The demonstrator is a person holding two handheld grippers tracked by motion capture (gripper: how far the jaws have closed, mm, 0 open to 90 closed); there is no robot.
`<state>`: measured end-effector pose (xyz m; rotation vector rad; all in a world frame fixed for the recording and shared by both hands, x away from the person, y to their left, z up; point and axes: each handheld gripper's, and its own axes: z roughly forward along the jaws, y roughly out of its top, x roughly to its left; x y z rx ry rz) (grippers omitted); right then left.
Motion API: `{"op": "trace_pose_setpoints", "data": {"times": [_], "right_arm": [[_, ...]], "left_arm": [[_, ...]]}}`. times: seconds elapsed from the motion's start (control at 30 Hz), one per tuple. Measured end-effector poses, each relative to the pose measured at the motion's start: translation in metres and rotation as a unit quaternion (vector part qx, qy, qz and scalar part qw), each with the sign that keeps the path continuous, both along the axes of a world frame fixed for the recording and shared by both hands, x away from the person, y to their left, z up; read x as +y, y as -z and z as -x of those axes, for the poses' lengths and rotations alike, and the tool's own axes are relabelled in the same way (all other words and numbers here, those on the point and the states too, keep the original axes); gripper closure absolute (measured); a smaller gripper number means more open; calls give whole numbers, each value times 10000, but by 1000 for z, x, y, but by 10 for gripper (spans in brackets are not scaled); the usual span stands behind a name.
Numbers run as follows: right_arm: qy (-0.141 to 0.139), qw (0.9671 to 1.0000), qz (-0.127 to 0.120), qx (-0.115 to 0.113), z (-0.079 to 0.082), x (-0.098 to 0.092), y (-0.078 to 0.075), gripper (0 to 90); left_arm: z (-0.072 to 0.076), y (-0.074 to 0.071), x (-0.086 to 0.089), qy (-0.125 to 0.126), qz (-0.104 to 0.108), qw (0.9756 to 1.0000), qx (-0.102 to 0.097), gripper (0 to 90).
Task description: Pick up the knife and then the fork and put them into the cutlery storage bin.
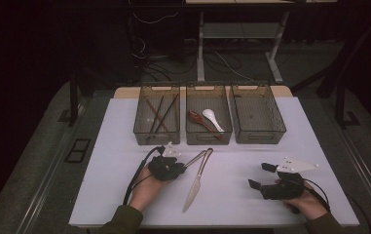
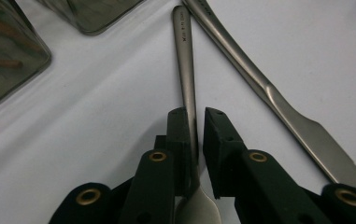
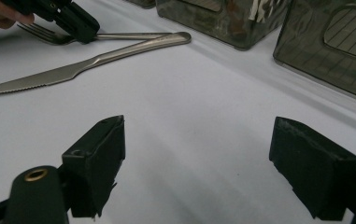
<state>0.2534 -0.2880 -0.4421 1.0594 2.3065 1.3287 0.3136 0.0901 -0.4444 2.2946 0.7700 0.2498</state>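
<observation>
Fork (image 2: 186, 70) handle sits between the jaws of the left gripper (image 2: 197, 122), which stand narrow around it: one pad lies against the handle, and a thin slit of light shows beside the other, so a firm clamp cannot be confirmed. Its wider neck runs back under the gripper body in the left gripper view. Seen from the right gripper view, the tines stick out behind the jaws toward the person's hand, and the handle runs level just above the white table (image 1: 251, 195), its far tip meeting the butt of the knife (image 1: 196, 183). The knife lies flat on the table just right of the left gripper (image 1: 182, 168), blade pointing toward the person, untouched.

The right gripper (image 3: 196, 168) has its jaws spread wide with bare table between them; it holds nothing and rests well apart from the cutlery, near the front right of the table.

Three bins (image 1: 209, 122) stand in a row beyond the cutlery. The left one holds chopsticks (image 1: 159, 114), the middle one two spoons (image 1: 206, 121).
</observation>
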Motion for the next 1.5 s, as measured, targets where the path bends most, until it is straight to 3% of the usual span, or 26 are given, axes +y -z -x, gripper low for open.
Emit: {"op": "trace_pose_setpoints", "data": {"times": [0.23,0.4,0.7,0.83,0.93,1.03,1.13,1.2,1.3,1.5], "right_arm": [[19,10000,30,-6,-1,0,1,181],[-49,9998,139,126,-2,1,-1,181],[-141,9974,-19,701,-13,2,-4,180],[-243,9979,26,602,-13,4,-7,141],[-503,9970,129,572,-11,6,-10,136],[-845,9946,183,574,-11,9,-15,142],[-1064,9913,263,734,-18,13,-21,143],[-1161,9899,366,720,-23,17,-24,144],[-1326,9879,452,662,-29,23,-30,148],[-1741,9814,519,616,-37,40,-39,148]], "left_arm": [[1,1,1,79,-46,9999,-110,840],[-1,0,3,86,-59,9999,-112,844],[0,-12,14,208,66,9995,-246,845],[2,-18,19,273,157,9991,-300,845],[4,-24,22,389,282,9984,-300,845],[8,-29,22,585,465,9968,-297,845],[12,-33,19,827,545,9947,-280,845],[15,-34,15,1012,600,9927,-276,845],[20,-36,6,1279,666,9891,-293,845],[27,-40,-15,1843,764,9794,-307,845]]}}
